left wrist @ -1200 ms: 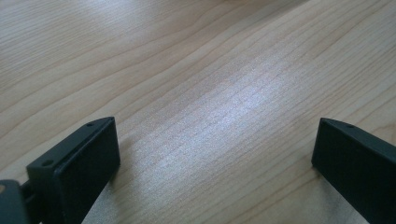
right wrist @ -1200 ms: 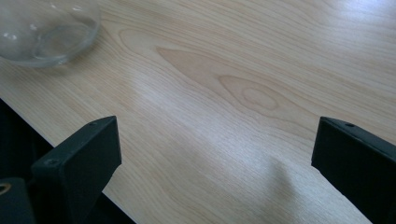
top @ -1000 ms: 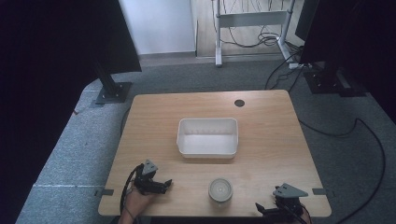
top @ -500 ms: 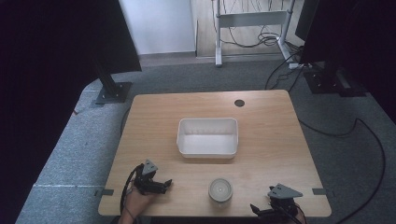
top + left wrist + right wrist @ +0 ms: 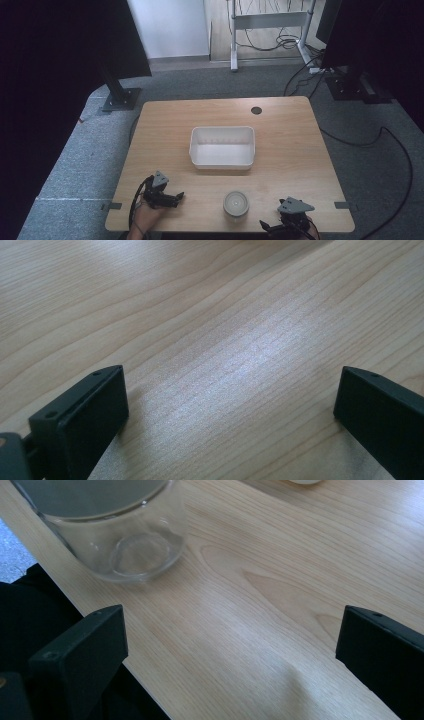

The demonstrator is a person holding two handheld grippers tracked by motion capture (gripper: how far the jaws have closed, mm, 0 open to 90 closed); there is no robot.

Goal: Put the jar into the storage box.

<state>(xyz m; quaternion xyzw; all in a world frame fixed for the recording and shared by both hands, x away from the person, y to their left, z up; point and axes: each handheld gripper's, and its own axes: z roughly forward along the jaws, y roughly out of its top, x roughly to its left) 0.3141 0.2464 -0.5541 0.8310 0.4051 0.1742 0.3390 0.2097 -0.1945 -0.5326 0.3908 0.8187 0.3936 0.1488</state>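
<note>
We see both tools gaping wide, empty: left tool (image 5: 172,196) near the counter's (image 5: 295,145) front-left corner, right tool (image 5: 267,227) at the front edge beside the glass jar (image 5: 236,203)

A lab — dark screens (image 5: 60,45), floor cables (image 5: 395,150), lone wooden table (image 5: 290,130)

I count 1 wooden table (image 5: 290,130) | 1 white rectangular tub (image 5: 222,146) | 1 clear glass jar (image 5: 236,204) | 2 handheld grippers: left gripper (image 5: 172,198), right gripper (image 5: 267,226) | 1 round cable hole (image 5: 256,110) in my tabletop | 2 black stand bases (image 5: 121,98) on the grey carpet
</note>
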